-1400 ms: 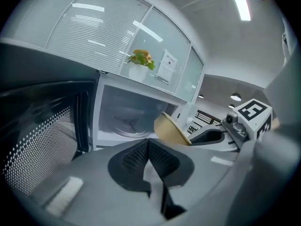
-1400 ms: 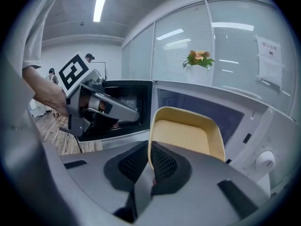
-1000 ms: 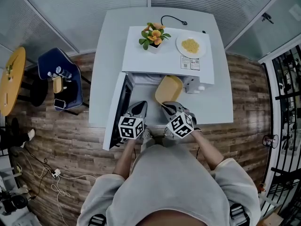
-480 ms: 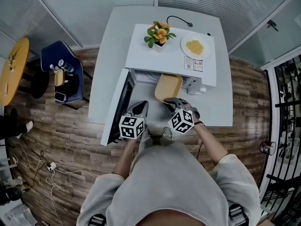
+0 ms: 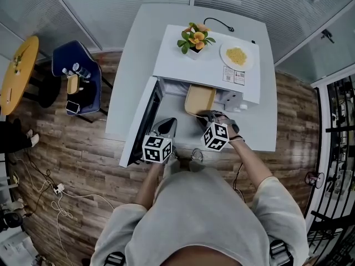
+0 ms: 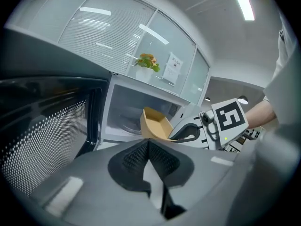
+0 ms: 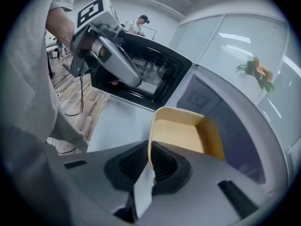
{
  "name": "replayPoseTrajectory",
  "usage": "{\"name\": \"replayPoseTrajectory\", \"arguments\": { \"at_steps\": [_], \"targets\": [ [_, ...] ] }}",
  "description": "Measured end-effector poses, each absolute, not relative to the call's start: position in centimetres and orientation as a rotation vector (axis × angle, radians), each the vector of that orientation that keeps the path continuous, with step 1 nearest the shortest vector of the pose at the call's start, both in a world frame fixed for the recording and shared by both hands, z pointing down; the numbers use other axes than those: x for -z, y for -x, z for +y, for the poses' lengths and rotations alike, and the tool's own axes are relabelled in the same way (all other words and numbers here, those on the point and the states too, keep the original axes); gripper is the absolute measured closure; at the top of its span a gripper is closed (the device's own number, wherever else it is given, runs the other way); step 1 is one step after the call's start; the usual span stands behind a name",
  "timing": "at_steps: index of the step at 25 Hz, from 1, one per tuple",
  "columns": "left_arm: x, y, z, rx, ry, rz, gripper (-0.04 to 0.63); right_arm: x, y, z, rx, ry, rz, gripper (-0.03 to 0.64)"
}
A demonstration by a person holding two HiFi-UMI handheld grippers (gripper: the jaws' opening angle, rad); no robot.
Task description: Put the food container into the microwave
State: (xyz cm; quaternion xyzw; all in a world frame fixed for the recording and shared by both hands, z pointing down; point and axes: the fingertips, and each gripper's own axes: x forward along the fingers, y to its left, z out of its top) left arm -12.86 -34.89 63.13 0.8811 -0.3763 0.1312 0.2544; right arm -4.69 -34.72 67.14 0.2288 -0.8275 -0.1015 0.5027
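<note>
- One shallow, rectangular yellow plastic food container (image 7: pixel 188 135) is grasped by its near rim in the right hand-held gripper (image 7: pixel 149 161), with the rim's thin wall pinched between the two ribbed pads.
- The container is tilted. Its far end reaches ahead of that hand-held gripper into the mouth of the white box-shaped microwave (image 5: pixel 205 65). In the head view its far edge lies under the microwave's top.
- To the left of the right hand-held gripper, the microwave's dark-windowed door (image 5: pixel 145 123) stands swung open.
- The left hand-held gripper (image 6: pixel 148 149) is clenched on nothing, its jaws pressed together. It hangs just left of the right one, beside the inner face of the door.
- Ahead of both hand-held grippers, on the microwave's top, stand a small potted plant with orange flowers (image 5: pixel 195 37) and a round white plate of yellow food (image 5: pixel 239 56).
- The white table (image 5: pixel 260 126) carries the microwave and extends to the right of the right hand-held gripper.
</note>
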Motion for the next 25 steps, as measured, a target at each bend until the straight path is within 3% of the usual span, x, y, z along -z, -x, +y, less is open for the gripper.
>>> {"name": "replayPoseTrajectory", "arguments": {
  "at_steps": [25],
  "targets": [
    [-63.7, 14.0, -35.4, -0.417, -2.383, -1.062, 0.584, -68.3, 4.4, -42.8, 0.233, -0.589, -1.959, 0.592]
  ]
}}
